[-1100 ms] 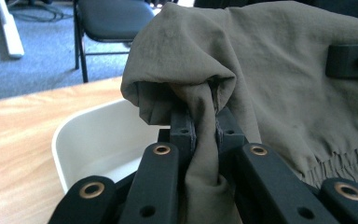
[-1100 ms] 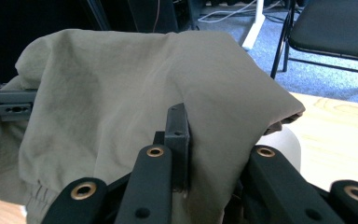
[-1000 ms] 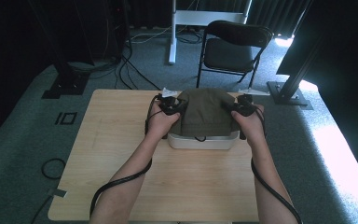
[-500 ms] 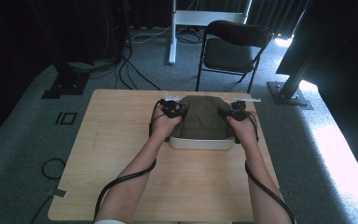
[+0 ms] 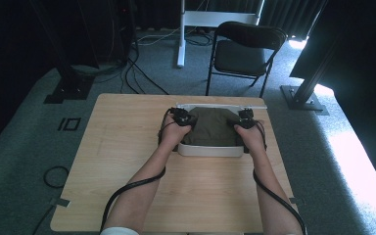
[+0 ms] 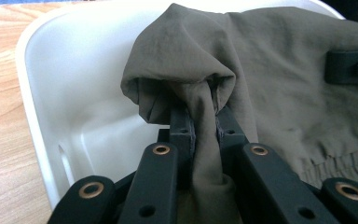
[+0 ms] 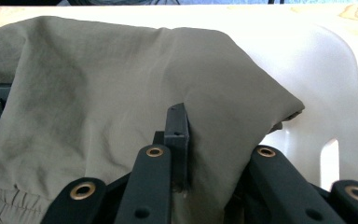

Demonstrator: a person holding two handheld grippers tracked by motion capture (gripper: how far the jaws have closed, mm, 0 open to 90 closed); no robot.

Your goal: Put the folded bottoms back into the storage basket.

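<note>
An olive-green garment [image 5: 211, 126] lies folded inside a white plastic bin [image 5: 210, 151] on the wooden table. My left gripper [image 5: 182, 117] holds the garment's left end; in the left gripper view a bunched fold of the cloth [image 6: 204, 109] is pinched between the black jaws of the left gripper [image 6: 204, 128]. My right gripper [image 5: 245, 118] holds the right end. In the right gripper view the fabric [image 7: 121, 88] drapes over my right gripper [image 7: 200, 130], hiding one jaw. The bin's white wall [image 6: 74, 107] and handle slot [image 7: 328, 161] show beside the cloth.
A light wooden table [image 5: 127, 161] carries the bin near its far edge. Beyond it stand a black folding chair [image 5: 247, 51], a white desk leg [image 5: 181, 34] and black stand bases with cables on grey carpet.
Both hands have come down and slightly inward with the garment, which has sunk from a raised hump into the bin.
</note>
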